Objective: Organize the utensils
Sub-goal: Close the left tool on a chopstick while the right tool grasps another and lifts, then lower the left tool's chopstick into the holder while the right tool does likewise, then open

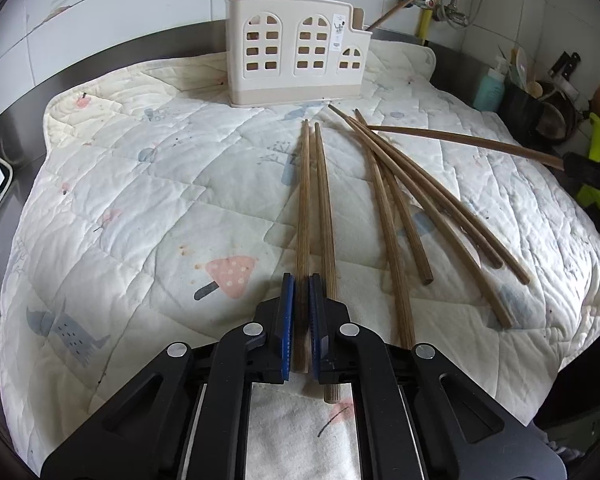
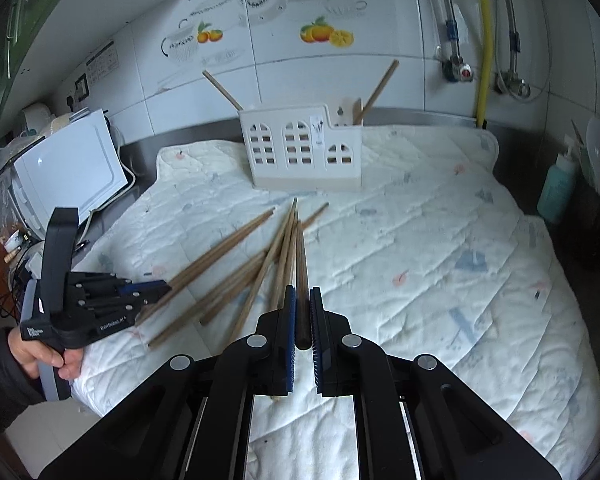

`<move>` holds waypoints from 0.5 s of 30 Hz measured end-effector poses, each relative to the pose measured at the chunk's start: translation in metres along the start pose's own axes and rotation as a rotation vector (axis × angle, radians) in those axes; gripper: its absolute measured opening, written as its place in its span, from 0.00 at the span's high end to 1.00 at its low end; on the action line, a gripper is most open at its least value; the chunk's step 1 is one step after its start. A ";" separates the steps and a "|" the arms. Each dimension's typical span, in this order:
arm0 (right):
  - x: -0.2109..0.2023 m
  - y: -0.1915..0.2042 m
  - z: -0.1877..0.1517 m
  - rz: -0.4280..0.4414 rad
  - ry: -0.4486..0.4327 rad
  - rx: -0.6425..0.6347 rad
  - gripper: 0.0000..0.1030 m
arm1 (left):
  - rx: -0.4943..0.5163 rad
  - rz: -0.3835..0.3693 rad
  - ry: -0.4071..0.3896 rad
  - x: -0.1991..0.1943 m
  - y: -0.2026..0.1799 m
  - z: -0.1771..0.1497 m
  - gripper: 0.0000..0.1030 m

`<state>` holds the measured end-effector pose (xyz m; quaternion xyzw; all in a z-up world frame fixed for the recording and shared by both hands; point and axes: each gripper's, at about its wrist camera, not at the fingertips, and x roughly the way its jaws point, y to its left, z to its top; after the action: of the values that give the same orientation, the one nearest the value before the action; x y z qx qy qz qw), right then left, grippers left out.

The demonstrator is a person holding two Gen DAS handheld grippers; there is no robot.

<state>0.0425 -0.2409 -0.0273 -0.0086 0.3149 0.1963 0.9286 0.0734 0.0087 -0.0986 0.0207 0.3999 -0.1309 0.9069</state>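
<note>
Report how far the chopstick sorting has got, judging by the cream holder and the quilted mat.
Done: two chopsticks already stand in the cream holder, one at each end. In hand: the left claw is shut on one chopstick at the mat, and the right claw is shut on another chopstick. Left: about five loose chopsticks lie on the quilted mat.
</note>
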 end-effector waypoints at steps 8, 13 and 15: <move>-0.021 -0.008 0.042 0.016 -0.085 -0.017 0.93 | -0.019 -0.019 -0.109 -0.029 -0.001 0.021 0.95; -0.027 -0.010 0.070 0.029 -0.130 -0.034 0.93 | -0.029 -0.034 -0.181 -0.042 0.000 0.042 0.95; -0.025 -0.009 0.080 0.037 -0.135 -0.045 0.93 | -0.022 -0.029 -0.184 -0.042 -0.002 0.047 0.95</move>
<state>0.0738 -0.2471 0.0506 -0.0102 0.2470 0.2206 0.9435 0.0796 0.0092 -0.0358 -0.0070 0.3165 -0.1412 0.9380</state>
